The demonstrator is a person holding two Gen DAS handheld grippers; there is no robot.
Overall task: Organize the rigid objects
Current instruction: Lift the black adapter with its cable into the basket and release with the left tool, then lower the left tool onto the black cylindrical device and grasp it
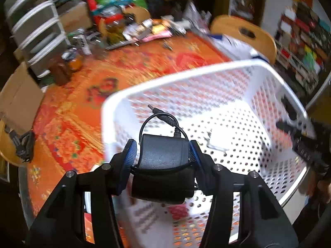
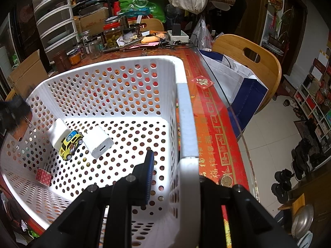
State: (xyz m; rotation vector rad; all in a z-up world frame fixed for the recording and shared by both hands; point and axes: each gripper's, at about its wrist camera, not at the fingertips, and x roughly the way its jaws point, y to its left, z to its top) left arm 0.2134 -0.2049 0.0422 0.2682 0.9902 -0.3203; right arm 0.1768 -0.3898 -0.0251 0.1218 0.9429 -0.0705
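A white perforated basket (image 2: 115, 95) stood on the red-and-gold patterned tablecloth (image 2: 213, 124). On its floor lay a yellow toy car (image 2: 71, 144), touching a white block (image 2: 59, 134) on one side, with a white USB charger (image 2: 98, 142) just beside it on the other, its port end facing the right wrist camera. A small red patterned box (image 2: 43, 177) sat against the basket's near-left wall.

The left gripper (image 1: 163, 155) was clamped on a black power adapter (image 1: 163, 155), its blue pads (image 1: 130, 153) pressing the adapter's two sides at a moderate spread. The adapter hung above the basket's near-left corner, long axis running along the fingers, the cord end pointing away from the camera. Its thin cord looped up and the barrel plug (image 1: 158, 111) pointed up and to the left.

The right gripper (image 2: 175, 177) was closed nearly all the way on the basket's right rim (image 2: 186, 124), one blue pad (image 2: 149, 175) inside the wall, the other finger outside.
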